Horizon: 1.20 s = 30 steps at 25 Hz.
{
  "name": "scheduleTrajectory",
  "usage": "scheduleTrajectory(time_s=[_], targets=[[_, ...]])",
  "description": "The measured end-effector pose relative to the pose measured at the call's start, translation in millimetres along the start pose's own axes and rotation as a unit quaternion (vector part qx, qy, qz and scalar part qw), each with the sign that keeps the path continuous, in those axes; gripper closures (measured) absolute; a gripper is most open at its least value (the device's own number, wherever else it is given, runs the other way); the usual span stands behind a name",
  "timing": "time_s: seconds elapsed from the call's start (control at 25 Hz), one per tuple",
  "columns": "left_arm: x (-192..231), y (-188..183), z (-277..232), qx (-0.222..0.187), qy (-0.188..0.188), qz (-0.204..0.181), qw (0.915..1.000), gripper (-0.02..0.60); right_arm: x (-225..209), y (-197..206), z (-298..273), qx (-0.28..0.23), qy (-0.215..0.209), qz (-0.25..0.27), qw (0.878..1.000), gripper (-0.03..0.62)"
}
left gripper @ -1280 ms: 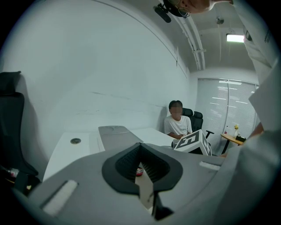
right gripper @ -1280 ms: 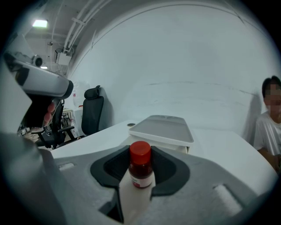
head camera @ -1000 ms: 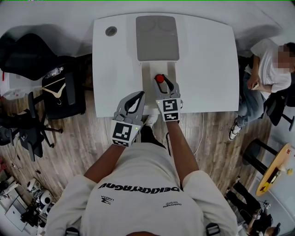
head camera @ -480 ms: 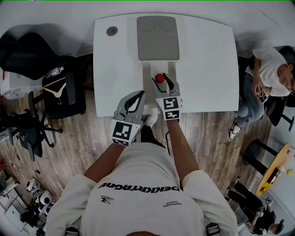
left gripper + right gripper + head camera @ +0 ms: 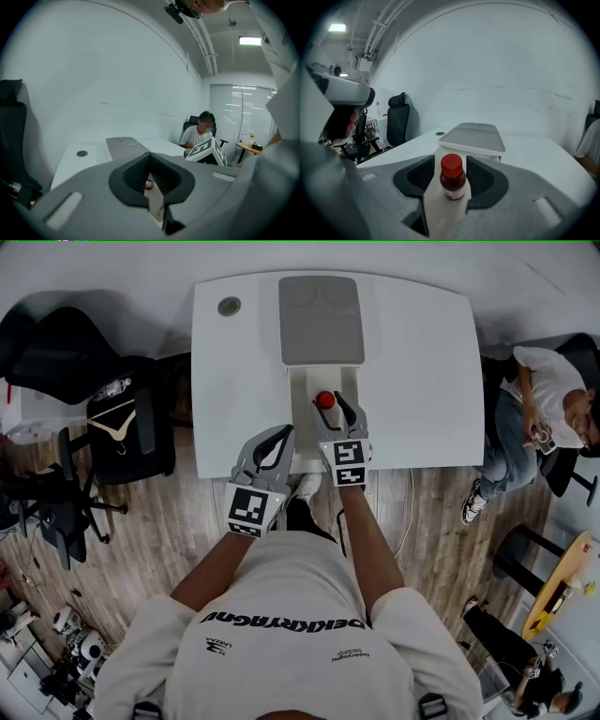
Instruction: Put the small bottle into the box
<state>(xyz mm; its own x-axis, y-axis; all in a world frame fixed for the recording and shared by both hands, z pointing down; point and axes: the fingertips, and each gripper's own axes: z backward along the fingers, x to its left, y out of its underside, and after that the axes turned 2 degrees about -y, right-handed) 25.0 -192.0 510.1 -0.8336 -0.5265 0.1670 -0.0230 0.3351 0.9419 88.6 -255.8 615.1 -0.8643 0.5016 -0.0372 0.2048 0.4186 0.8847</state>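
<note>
A small bottle (image 5: 324, 399) with a red cap and dark contents stands upright on the pale open part of the box (image 5: 307, 381), just in front of its grey lid (image 5: 321, 320). My right gripper (image 5: 330, 407) straddles the bottle (image 5: 453, 180). Its jaws are opening, and a gap shows between each pad and the bottle. My left gripper (image 5: 280, 433) hovers over the table's near edge, left of the right one, shut with nothing in it. In the left gripper view the bottle (image 5: 149, 183) shows through the loop of the left gripper (image 5: 150, 154).
The white table (image 5: 422, 381) has a round cable hole (image 5: 229, 306) at its far left. A person (image 5: 539, 418) sits by the table's right side. Black office chairs (image 5: 122, 418) and clutter stand on the wooden floor to the left.
The right gripper's jaws have spread a little off the bottle, which stays standing in the same spot. The left gripper has not moved. The seated person has shifted.
</note>
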Motion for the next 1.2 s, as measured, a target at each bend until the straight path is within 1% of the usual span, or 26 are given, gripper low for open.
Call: scheduleTrajectory(time_s=[0.24,0.56,0.68,0.84,0.96,1.08,1.2], targets=[[0,1,6,0.0,0.0,-0.005,1.0,0.574,0,-4,6,-0.006,0.01,0.004,1.0,0.385],[-3,-5,18,-0.011,0.003,-0.014,0.9998,0.574,5,-11,20,-0.018,0.023,0.007,1.0,0.414],[-3,-6,21,-0.013,0.003,-0.015,0.9998,0.574,7,-13,25,-0.022,0.025,0.009,0.999,0.445],[-4,-8,26,-0.016,0.005,-0.016,0.9997,0.574,10,-18,33,-0.03,0.032,0.009,0.999,0.45],[-11,-10,32,-0.019,0.008,-0.021,0.9996,0.574,12,-21,45,-0.035,0.033,0.016,0.999,0.478],[-12,-13,37,-0.023,0.008,-0.022,0.9995,0.574,17,-26,52,-0.041,0.031,0.02,0.998,0.482],[-11,-14,42,-0.025,0.008,-0.024,0.9994,0.574,20,-32,59,-0.05,0.036,0.021,0.998,0.527]])
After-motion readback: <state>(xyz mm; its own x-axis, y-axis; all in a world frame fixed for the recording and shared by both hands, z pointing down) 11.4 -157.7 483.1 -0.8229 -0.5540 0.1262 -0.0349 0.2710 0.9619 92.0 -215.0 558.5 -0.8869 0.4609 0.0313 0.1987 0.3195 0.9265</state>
